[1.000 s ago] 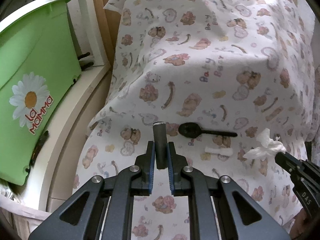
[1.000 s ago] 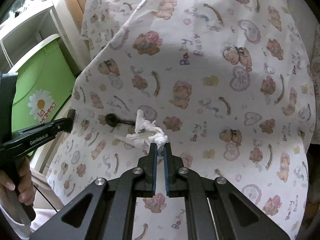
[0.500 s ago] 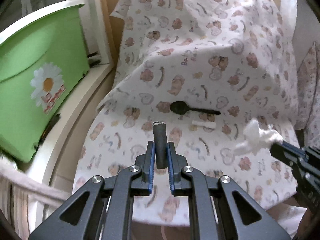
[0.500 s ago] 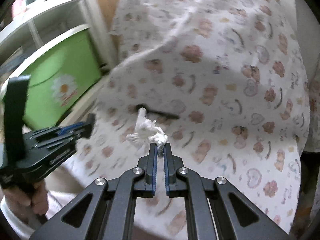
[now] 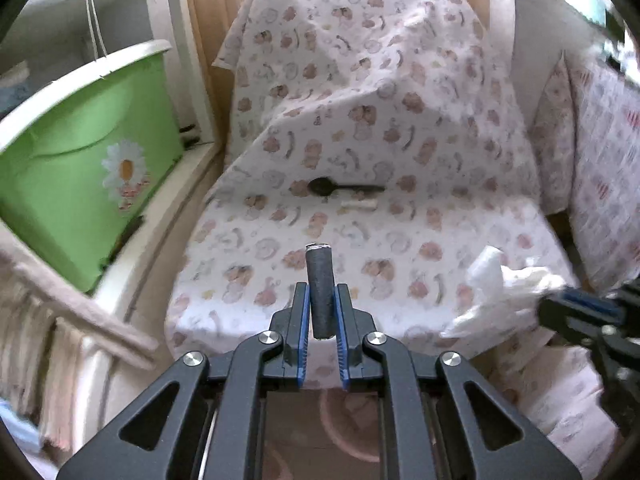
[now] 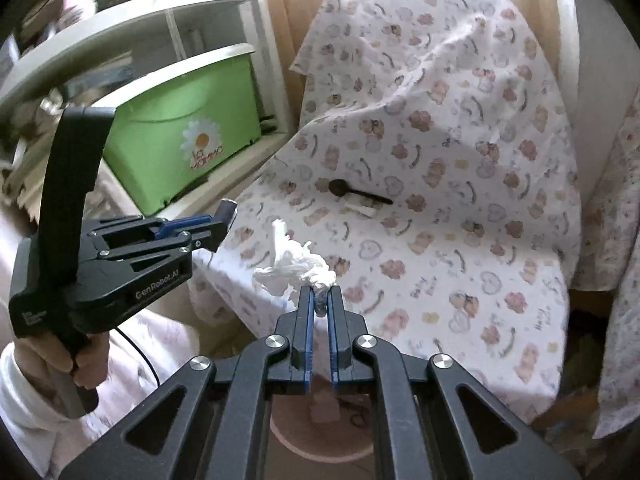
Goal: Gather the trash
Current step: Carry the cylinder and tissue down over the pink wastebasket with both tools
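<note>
My left gripper is shut on a dark grey cylinder that stands upright between the pads. It is held in the air in front of the covered chair seat. My right gripper is shut on a crumpled white tissue; the tissue also shows in the left wrist view. A black plastic spoon and a small white wrapper lie on the seat. A pink bin sits on the floor below both grippers, partly hidden by them.
The chair is draped in a teddy-print cloth. A green tub with a daisy logo stands on a white shelf at the left. More patterned fabric hangs at the right. The left gripper's body fills the left of the right wrist view.
Both grippers have pulled back from the seat toward the chair's front edge, still holding the cylinder and the tissue. The pink bin has come into view below them.
</note>
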Available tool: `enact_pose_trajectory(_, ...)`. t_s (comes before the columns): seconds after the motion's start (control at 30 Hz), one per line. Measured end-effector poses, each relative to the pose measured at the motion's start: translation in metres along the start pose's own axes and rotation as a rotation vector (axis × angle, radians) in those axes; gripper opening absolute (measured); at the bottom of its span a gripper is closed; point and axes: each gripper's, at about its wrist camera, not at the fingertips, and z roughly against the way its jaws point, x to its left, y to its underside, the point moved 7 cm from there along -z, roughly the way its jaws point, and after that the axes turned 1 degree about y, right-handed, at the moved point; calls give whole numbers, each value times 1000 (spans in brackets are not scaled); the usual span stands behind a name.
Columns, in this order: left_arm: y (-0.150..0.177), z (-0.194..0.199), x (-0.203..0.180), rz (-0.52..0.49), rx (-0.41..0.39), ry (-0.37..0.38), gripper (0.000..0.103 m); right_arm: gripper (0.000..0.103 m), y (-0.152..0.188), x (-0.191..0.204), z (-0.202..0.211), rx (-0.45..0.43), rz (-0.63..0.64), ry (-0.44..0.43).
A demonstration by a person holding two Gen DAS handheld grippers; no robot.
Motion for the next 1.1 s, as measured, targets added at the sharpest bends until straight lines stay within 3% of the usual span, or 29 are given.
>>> enact_pose_trajectory(0.03, 4, 0, -3, -24, -12, -21, 11, 7, 5, 2, 3, 1, -2, -1)
enact_pose_trajectory(0.17, 24, -12, -5, 21, 24, 35, 11, 7, 26, 7, 4, 4, -39, -12)
enact_pose_trajectory(0.27, 38, -22, -6, 35, 47, 42, 11, 7, 46, 8, -9, -18, 71, 140)
enact_pose_trajectory(0.33, 46, -28, -6, 38, 62, 45, 11, 7, 64, 6, -27, 48, 120, 183)
enact_pose_trajectory(0.47, 58, -37, -9, 28, 93, 50, 11, 7, 82, 8, -45, 142, 53, 71)
enact_pose_trajectory(0.57, 66, -46, -13, 27, 132, 64, 11, 7, 84, 11, -51, 152, 73, 94)
enact_pose_trajectory(0.7, 77, -57, -13, 39, 192, 81, 12, 7, 93, 11, -62, 209, 11, 39)
enact_pose_trajectory(1.0, 116, -94, -32, 13, 398, 173, 12, 7, 134, 5, -96, 404, -43, 29)
enact_pose_trajectory(1.1, 130, -107, -36, 24, 459, 200, 12, 7, 145, -2, -106, 443, -54, 62)
